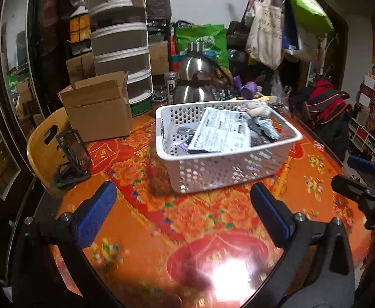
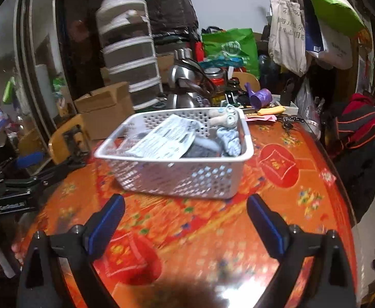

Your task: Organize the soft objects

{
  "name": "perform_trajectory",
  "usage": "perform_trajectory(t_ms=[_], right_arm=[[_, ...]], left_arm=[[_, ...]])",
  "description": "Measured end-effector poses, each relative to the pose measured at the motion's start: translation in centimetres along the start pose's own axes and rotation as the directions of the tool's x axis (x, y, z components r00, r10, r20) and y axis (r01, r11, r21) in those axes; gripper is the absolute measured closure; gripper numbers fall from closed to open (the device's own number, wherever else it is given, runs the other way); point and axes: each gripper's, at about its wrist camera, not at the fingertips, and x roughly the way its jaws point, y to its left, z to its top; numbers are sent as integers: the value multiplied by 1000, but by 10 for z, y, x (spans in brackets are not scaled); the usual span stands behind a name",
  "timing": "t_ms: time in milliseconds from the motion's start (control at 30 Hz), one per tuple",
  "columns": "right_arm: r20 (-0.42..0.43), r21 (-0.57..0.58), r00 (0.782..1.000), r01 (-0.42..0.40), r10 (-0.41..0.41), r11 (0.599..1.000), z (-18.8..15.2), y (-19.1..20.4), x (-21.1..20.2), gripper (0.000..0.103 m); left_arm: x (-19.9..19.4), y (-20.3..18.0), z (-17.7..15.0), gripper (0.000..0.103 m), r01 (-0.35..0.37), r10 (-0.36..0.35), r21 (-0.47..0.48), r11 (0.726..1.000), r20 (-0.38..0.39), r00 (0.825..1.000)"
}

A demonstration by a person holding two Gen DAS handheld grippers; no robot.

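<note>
A white perforated basket (image 1: 238, 169) (image 2: 187, 177) stands on the orange-red floral table. In it lie a printed plastic packet (image 1: 221, 133) (image 2: 167, 136), a small plush toy (image 1: 258, 109) (image 2: 224, 118), light blue striped cloth (image 1: 267, 125) (image 2: 230, 140) and dark grey cloth (image 2: 200, 150). My left gripper (image 1: 185, 214) is open and empty, above the table just in front of the basket. My right gripper (image 2: 186, 227) is open and empty, also in front of the basket. Each gripper shows at the edge of the other's view.
A cardboard box (image 1: 100, 107) stands left of the basket, by a yellow chair back (image 1: 43, 146) and a black clamp (image 1: 72, 156). Behind are steel kettles (image 1: 197, 82), a tiered plastic drawer unit (image 1: 123, 41), a purple cup (image 2: 260, 97) and hanging bags (image 1: 267, 30).
</note>
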Motion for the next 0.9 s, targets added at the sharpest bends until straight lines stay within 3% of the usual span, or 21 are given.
perform_trajectory(t_ms=[133,200,433,533,667,900], right_arm=[[35,1,999,36,-36,999,-28,13,-30,6],[30,-6,999,11,-11,1000,-42,23,-43,5],[31,-34,999,33,-32,999,-55,43,-70,4],[37,5,999,-6,6,1000,-51,37,-75,4],[47,6,998,37,-37,999,-45,34,-76,4],[32,-13,999,38,-38,999,-48,38,-71,4]], left_arm=[[-39,-9,-28,0,21,-21,8,1000,38,999],[-57,-13,-37,0,31,-32,11,999,57,998],[-89,-18,-43,0,24,-25,9,1000,79,997],[-89,-16,-39,0,33,-33,-2,999,76,997],[-87,-11,-39,0,32,-31,-17,999,69,997],[-79,-9,-37,0,31,-30,-19,999,57,998]])
